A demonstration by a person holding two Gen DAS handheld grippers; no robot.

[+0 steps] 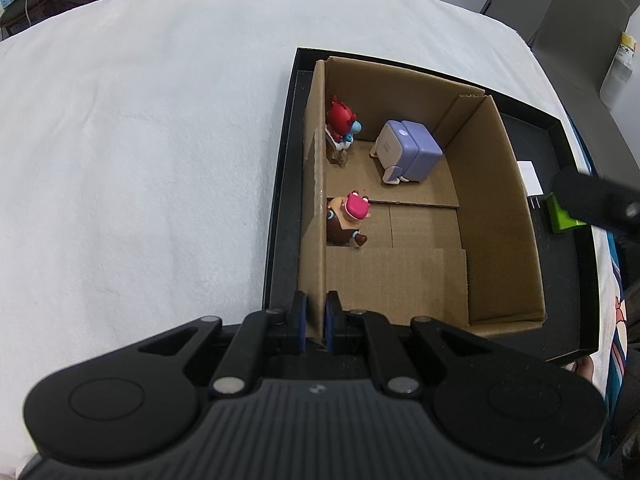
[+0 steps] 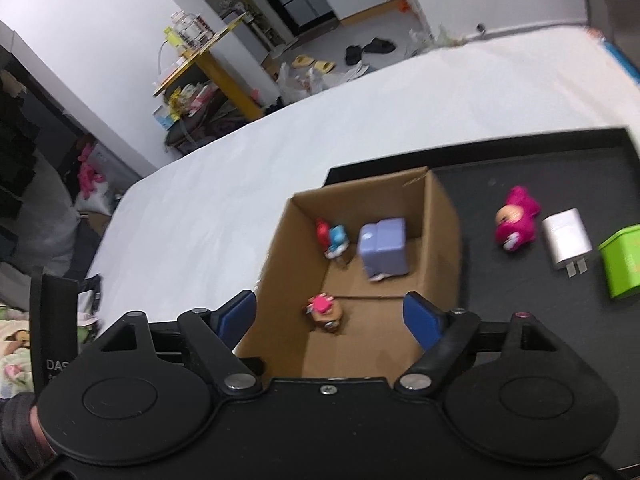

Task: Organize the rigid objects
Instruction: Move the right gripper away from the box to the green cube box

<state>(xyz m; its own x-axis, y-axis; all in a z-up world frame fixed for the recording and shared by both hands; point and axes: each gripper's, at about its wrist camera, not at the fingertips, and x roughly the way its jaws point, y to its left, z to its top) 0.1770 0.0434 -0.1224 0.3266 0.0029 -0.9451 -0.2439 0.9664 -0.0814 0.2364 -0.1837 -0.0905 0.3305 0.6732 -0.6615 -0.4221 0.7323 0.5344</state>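
A cardboard box (image 1: 500,208) (image 2: 440,216) stands in a black tray (image 1: 280,208) (image 2: 520,280). Inside it are a red-and-blue figure (image 1: 341,123) (image 2: 333,238), a purple cube toy (image 1: 408,148) (image 2: 383,249) and a brown figure with a pink cap (image 1: 347,220) (image 2: 326,312). My left gripper (image 1: 316,320) is shut on the box's left wall at its near corner. My right gripper (image 2: 330,316) is open and empty above the box's near end. On the tray right of the box lie a magenta figure (image 2: 516,220), a white charger (image 2: 568,240) (image 1: 530,178) and a green tin (image 2: 622,264) (image 1: 564,216).
The tray sits on a white cloth-covered table (image 1: 140,140) (image 2: 260,168). The right gripper's black body (image 1: 592,200) shows at the left wrist view's right edge. Beyond the table are a yellow shelf (image 2: 200,64), bags and floor clutter.
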